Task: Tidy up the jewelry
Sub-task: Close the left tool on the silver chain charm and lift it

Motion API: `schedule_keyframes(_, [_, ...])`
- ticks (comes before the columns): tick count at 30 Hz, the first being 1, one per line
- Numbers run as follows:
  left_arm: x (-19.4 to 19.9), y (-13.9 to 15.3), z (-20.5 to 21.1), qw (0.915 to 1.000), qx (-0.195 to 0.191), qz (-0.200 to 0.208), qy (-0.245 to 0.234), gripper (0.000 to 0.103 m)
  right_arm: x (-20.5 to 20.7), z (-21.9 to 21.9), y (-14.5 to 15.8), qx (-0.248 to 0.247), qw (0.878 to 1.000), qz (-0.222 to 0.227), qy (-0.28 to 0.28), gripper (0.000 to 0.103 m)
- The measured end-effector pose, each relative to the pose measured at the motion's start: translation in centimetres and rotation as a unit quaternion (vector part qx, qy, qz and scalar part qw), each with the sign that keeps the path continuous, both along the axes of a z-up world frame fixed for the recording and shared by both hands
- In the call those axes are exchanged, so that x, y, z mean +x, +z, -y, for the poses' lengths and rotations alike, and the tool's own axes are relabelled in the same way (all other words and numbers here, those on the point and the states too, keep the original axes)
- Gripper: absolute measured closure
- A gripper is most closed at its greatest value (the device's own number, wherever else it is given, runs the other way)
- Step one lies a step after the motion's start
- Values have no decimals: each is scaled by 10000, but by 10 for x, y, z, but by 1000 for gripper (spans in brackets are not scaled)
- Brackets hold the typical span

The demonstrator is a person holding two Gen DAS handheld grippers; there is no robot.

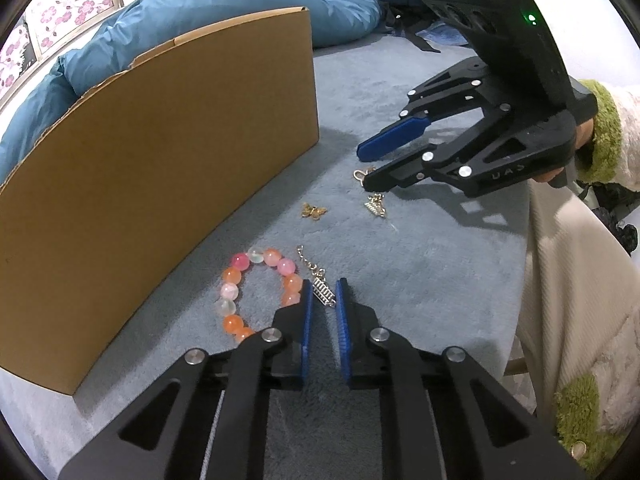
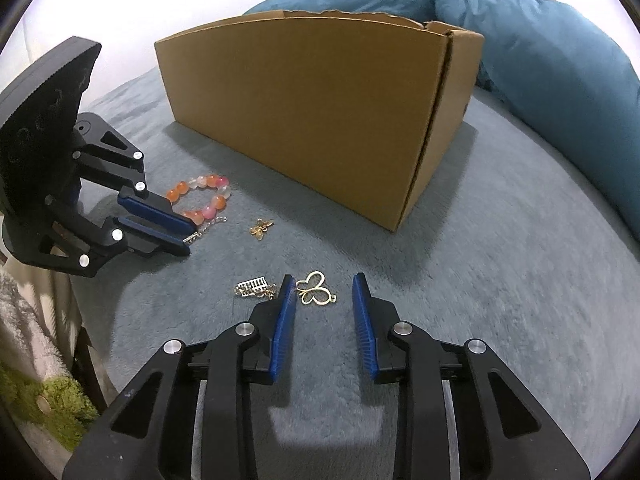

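Risk in the left wrist view sits at the tips of the left gripper [image 1: 324, 300]: its fingers are partly closed around a silver ladder-shaped charm on a chain [image 1: 323, 291], a narrow gap still showing on either side, so nothing is gripped yet. The beaded bracelet [image 1: 256, 292] lies touching the outer side of the left finger, and a closing or lifting motion could drag it along or snag its beads. The thin charm lies flat in the plush grey blanket [image 1: 420, 272], so the pads may pinch pile instead of metal and let the chain slip. Farther off, a small gold butterfly charm [image 1: 314, 211] lies loose, near the cardboard box [image 1: 160, 184].

In the right wrist view the right gripper [image 2: 324, 296] is spread wide, holding nothing, with an open-wire gold butterfly pendant [image 2: 314, 289] between its fingers but hard against the left one. Closing from here could push the pendant sideways rather than centre it. A second silver ladder charm [image 2: 253, 285] lies just left of that finger and could be nudged. The box wall is tall, so a weak pinch may drop a piece on the way over.
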State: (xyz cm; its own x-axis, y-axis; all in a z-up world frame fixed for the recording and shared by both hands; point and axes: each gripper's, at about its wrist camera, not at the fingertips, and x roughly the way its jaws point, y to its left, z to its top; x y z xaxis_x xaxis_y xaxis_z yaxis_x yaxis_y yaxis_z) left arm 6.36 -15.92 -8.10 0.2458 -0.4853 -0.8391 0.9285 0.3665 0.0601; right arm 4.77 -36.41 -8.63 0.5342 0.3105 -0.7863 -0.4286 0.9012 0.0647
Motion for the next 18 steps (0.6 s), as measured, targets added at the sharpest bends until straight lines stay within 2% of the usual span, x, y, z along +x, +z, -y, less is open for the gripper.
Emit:
schedule_keyframes(8, [0, -1, 0, 10000, 39, 7, 20, 100, 1, -1, -4, 6, 10000, -53, 75, 82])
schedule_keyframes(11, [-1, -2, -1, 10000, 41, 43, 13, 101, -1, -1, -5, 38, 10000, -54, 61, 89])
schedule_keyframes(18, [-1, 0, -6, 9999, -2, 91, 44, 101, -7, 4, -1, 88, 10000, -29, -11, 90])
